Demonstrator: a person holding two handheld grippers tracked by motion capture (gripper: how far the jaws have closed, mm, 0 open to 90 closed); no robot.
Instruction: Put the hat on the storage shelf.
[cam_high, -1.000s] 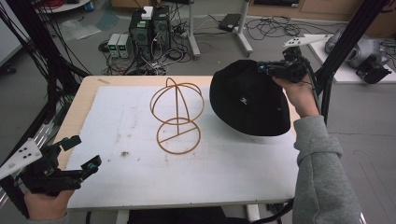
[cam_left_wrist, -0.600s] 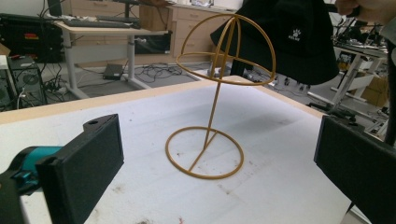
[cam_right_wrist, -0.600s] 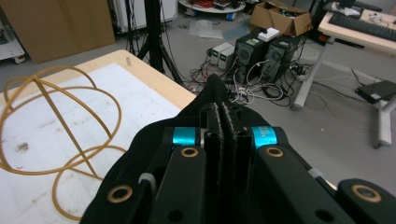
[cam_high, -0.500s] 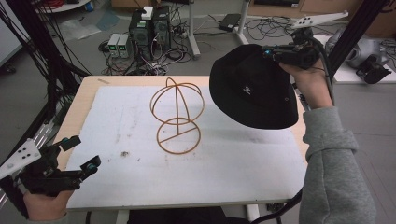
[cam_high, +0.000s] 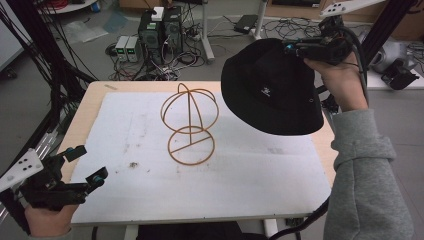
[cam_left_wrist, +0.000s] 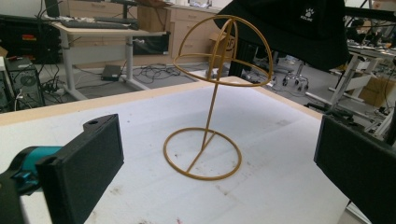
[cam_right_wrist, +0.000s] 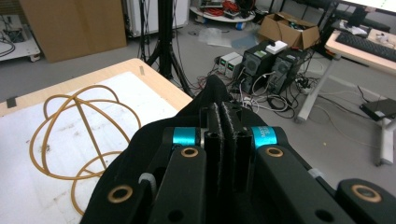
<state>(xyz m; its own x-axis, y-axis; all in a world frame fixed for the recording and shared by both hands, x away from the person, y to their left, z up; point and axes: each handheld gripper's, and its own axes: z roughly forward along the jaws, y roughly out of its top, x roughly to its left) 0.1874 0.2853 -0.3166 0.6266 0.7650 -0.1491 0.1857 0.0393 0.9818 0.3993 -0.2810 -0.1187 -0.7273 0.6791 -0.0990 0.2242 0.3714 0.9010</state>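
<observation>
Clamped on a fold of the black bucket hat (cam_high: 270, 87), my right tongs (cam_high: 296, 48) hold it up in the air above the far right part of the desk (cam_high: 90, 107). Along those tongs in the right gripper view, the two black jaws stand pressed together with the hat's cloth (cam_right_wrist: 140, 158) pinched between them, and the rest of the hat drapes down below and to the left. From above, the hat hangs tilted, its crown toward the stand and its brim drooping toward the desk's right edge; a small white logo shows on its side. It touches neither the desk nor the stand.

Resting low at the near left corner of the desk, my left tongs (cam_high: 86, 165) are wide open with nothing between the jaws. In the left gripper view the two black pads (cam_left_wrist: 88, 158) stand far apart at either side of the picture, and the stand shows between them farther off.

Near the middle of the desk, on the white sheet (cam_high: 250, 170) that covers it, stands the gold wire hat stand (cam_high: 190, 122). It is upright: a flat ring at the base, a thin stem, and a rounded wire dome on top. The dome is bare. The hat is up and to the right of it, near but apart, and in the left gripper view the hat (cam_left_wrist: 299, 28) hangs just behind and above the dome (cam_left_wrist: 224, 51).
</observation>
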